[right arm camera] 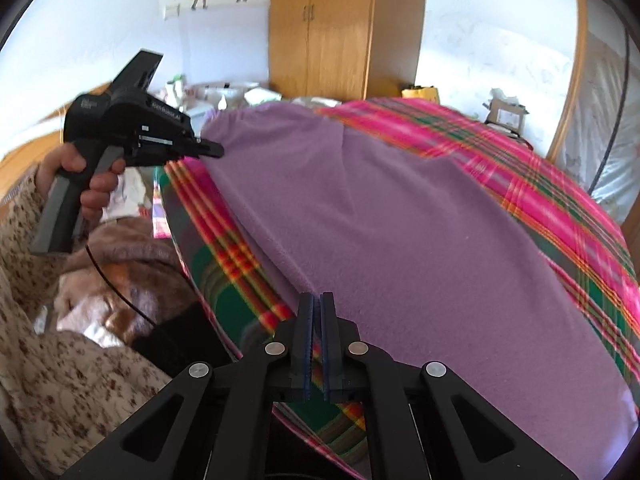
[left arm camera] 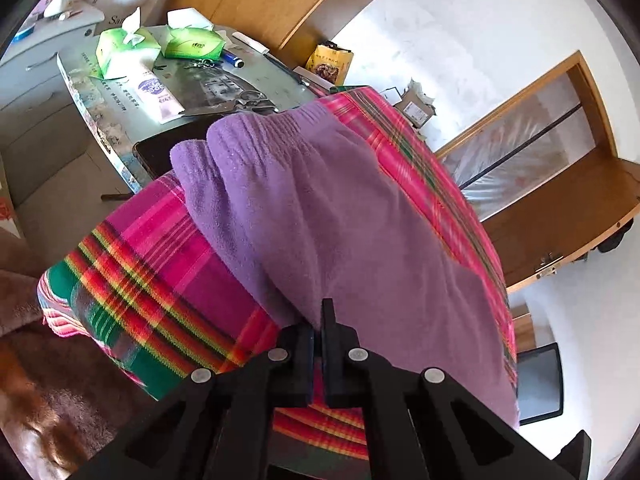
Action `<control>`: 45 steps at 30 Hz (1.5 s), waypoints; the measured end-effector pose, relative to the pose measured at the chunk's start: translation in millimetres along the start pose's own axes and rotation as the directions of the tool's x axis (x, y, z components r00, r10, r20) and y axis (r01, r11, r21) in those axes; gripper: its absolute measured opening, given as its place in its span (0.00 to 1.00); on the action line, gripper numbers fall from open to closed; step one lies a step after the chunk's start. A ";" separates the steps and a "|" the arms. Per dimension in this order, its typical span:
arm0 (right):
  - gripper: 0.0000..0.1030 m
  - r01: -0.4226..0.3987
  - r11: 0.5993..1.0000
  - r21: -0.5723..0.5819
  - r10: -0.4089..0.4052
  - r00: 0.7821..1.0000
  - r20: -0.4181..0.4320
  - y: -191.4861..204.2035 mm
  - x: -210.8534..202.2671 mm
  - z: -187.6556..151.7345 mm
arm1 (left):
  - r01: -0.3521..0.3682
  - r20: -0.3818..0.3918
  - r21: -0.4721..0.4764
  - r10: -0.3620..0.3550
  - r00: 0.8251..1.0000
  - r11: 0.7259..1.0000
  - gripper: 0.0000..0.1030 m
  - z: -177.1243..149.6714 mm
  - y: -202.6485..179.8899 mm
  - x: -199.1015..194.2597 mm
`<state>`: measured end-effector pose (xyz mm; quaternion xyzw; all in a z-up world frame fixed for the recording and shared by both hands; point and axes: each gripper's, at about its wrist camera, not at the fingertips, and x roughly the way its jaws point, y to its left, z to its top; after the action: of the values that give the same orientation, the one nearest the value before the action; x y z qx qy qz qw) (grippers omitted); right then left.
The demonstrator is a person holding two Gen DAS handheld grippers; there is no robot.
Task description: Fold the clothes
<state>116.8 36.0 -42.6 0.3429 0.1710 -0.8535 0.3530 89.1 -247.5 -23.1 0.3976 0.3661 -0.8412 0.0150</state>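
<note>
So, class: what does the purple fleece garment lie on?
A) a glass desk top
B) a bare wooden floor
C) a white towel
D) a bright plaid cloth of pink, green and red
D: the purple fleece garment is spread over the plaid cloth, whose stripes show on both sides.

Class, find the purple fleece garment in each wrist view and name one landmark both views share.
Left wrist view: the purple fleece garment fills the centre, running down to the bottom right.
Right wrist view: the garment covers the centre and right.
Shared landmark: the pink, green and red plaid blanket beneath it.
</note>
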 end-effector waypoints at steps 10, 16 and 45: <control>0.05 -0.001 1.000 -0.021 0.000 0.999 -0.054 -3.7 9.8 -0.5 | -0.045 -0.023 0.027 0.046 0.999 0.999 0.06 2.0 -0.4 -1.3; 0.10 -0.016 0.998 0.057 0.014 0.999 0.039 -30.7 -12.7 16.5 | -0.088 0.070 0.011 0.087 0.994 0.996 0.06 13.9 7.1 -30.5; 0.30 -0.121 0.927 0.356 0.136 0.990 -0.019 -183.6 68.8 103.0 | -0.286 -0.065 0.019 0.286 0.956 0.958 0.18 123.3 -32.2 41.9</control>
<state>-98.7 74.7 -9.3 0.4298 -0.0004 -0.8377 0.3369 -30.8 -290.2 19.1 0.4747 0.3010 -0.8180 0.1223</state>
